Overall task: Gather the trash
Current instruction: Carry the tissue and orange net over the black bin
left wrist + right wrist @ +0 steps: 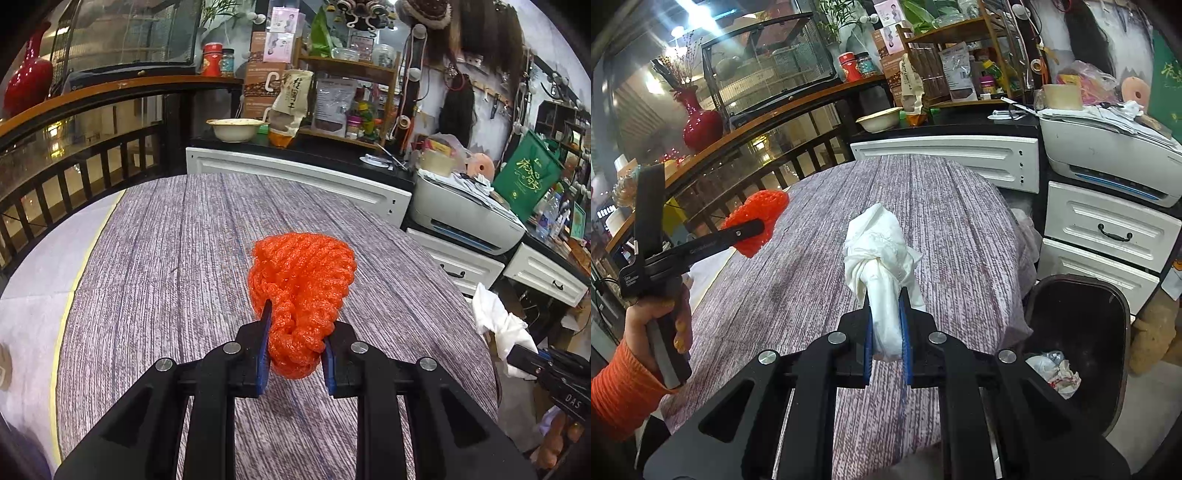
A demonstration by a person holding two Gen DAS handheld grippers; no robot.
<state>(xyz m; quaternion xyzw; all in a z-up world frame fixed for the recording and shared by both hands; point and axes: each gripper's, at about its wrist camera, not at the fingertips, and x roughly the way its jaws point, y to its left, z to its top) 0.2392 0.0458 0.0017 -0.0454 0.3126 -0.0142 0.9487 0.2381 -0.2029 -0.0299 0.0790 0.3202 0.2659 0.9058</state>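
Both grippers are clamped: left gripper (295, 332) on orange netting (301, 284), right gripper (886, 317) on crumpled tissue (877, 251) (above the table (960, 221)).

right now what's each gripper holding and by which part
The left gripper is shut on the near end of the orange foam net. The right gripper is shut on the twisted near end of the white tissue wad.
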